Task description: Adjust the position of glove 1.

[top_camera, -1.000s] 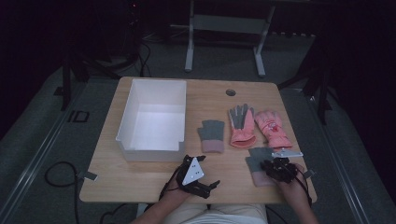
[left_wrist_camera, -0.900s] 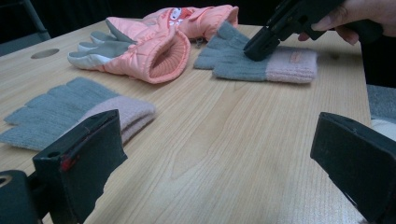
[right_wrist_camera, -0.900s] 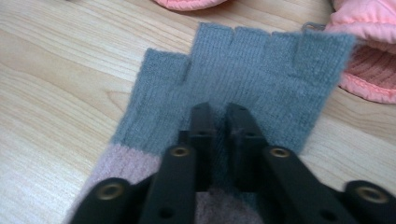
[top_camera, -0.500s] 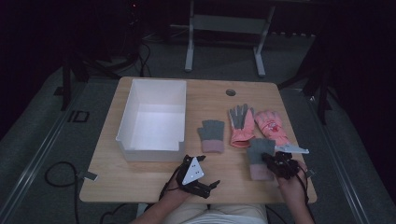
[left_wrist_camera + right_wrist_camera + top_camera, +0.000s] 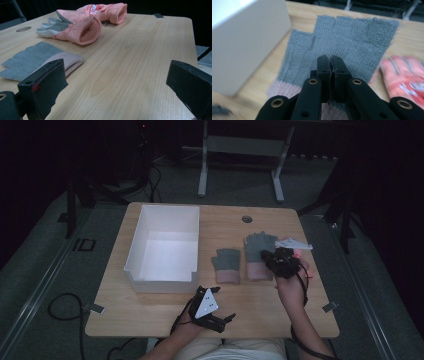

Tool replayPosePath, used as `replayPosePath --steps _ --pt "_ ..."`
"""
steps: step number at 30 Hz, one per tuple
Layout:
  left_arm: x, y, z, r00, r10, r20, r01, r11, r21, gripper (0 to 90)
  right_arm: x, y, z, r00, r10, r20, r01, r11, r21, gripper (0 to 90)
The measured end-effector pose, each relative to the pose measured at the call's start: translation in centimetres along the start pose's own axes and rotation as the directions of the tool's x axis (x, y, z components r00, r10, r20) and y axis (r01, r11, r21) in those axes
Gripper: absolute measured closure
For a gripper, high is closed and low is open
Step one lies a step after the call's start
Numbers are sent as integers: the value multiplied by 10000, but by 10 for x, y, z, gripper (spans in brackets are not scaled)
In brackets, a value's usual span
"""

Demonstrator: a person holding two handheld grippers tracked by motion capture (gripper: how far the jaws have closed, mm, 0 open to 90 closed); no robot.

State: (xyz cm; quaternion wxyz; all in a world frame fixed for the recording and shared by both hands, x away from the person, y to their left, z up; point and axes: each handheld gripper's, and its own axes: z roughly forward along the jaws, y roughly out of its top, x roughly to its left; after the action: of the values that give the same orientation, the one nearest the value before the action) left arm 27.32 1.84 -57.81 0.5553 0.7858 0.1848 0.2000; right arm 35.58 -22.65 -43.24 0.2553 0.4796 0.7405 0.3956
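No words, numbers, brand names or signs can be read anywhere. The nearest thing to a marking is a small printed picture in red and white on the back of the pink glove [image 5: 100, 11], seen in the left gripper view; a like red-and-white print shows, blurred, on the pink glove in the right gripper view. Neither print has letters that can be made out. The grey gloves [image 5: 227, 264], the white bin [image 5: 162, 245] and the table [image 5: 250, 310] bear no lettering that can be seen.
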Motion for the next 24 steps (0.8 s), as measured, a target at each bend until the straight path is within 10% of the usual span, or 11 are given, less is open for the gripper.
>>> replayPosePath --steps 11,24 --pt "0 0 0 10000 29 -17 -29 10000 -27 23 44 29 50 9988 39 -488 -29 9998 210 863" --pt "0 -1 -1 10000 -14 7 14 10000 -95 23 51 -3 115 9985 65 -544 38 9823 1872 862"
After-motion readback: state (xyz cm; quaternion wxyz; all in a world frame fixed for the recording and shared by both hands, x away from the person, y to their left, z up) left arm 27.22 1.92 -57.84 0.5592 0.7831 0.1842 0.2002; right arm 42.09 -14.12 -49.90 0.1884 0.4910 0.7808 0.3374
